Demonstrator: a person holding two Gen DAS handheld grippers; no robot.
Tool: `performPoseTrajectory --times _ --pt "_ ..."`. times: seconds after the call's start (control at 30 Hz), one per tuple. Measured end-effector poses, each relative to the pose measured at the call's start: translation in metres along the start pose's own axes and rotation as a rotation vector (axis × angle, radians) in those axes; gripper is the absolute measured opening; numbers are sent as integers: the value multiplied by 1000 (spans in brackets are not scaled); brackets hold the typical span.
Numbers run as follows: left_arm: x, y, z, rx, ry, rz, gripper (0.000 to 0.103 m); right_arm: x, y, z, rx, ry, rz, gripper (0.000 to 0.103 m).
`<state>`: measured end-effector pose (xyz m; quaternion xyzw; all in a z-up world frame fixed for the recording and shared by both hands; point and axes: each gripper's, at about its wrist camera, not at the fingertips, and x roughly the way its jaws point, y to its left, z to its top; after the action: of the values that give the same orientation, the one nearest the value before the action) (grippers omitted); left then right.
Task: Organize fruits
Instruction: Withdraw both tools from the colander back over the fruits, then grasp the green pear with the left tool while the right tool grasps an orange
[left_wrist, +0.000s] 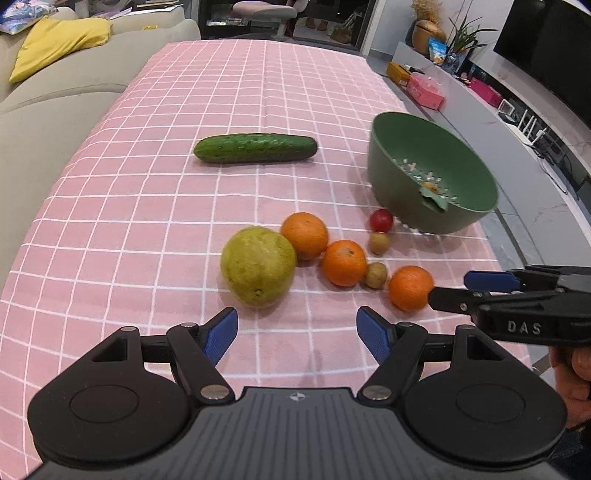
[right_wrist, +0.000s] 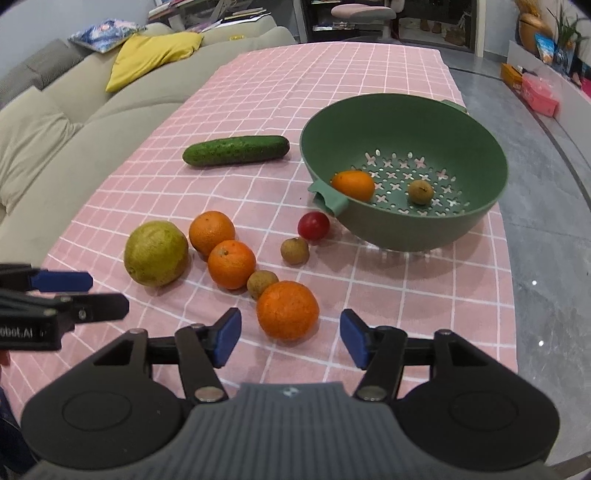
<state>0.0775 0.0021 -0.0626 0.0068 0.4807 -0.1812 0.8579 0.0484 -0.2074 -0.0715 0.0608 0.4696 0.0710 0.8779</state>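
Pink checked cloth (right_wrist: 369, 295) covers the table on which all task items rest.

1. I hold the left gripper (left_wrist: 297, 332) with its blue pads spread wide, empty, just short of the yellow-green pear (left_wrist: 258, 266).
2. I hold the right gripper (right_wrist: 290, 338) likewise spread, empty, with the nearest orange (right_wrist: 287, 309) lying between and just ahead of its fingertips, not gripped.
3. Loose fruit on the cloth: two further oranges (right_wrist: 231, 263) (right_wrist: 211, 230) touching each other beside the pear; one small brown fruit (right_wrist: 260, 282) touching the nearest orange; a second brown fruit (right_wrist: 294, 250) near a red fruit (right_wrist: 313, 226).
4. The green colander bowl (right_wrist: 491, 155) stands to the right, and the red fruit sits just beside its handle. Inside it lie one orange (right_wrist: 352, 185) and one brown fruit (right_wrist: 420, 191).
5. A cucumber (right_wrist: 236, 150) lies on its side farther back, well apart from the fruit cluster.
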Motion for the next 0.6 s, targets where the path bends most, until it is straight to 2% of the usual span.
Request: performPoseTrajectory --times 0.33,0.6 --pt "34 19 18 -11 20 34 86 36 3 3 -21 59 -28 57" --pt "53 20 26 4 38 33 86 48 3 8 -13 68 -1 60"
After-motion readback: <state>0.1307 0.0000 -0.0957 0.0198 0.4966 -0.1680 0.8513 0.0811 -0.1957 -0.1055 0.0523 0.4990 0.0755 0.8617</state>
